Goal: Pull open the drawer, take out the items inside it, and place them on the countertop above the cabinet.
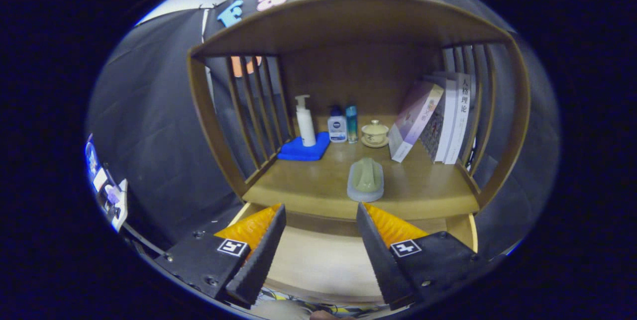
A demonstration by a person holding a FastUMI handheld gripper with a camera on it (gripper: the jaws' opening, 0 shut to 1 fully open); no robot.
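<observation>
My gripper (321,208) is open, its fingers spread wide with nothing between them. It hangs over the pulled-out drawer (318,265), whose pale floor shows between and below the fingers. Just beyond the fingertips lies the wooden countertop (298,185) of the cabinet. On it, a little ahead of the right finger, rests a pale green ribbed item on a grey oval tray (366,179). A patterned edge shows at the drawer's near end, too little of it to identify.
At the back of the countertop stand a white pump bottle (304,121) on a blue cloth (303,152), two small bottles (343,126) and a lidded cup (374,133). Books (440,116) lean at the right. Slatted wooden sides (254,111) and a top board enclose the space.
</observation>
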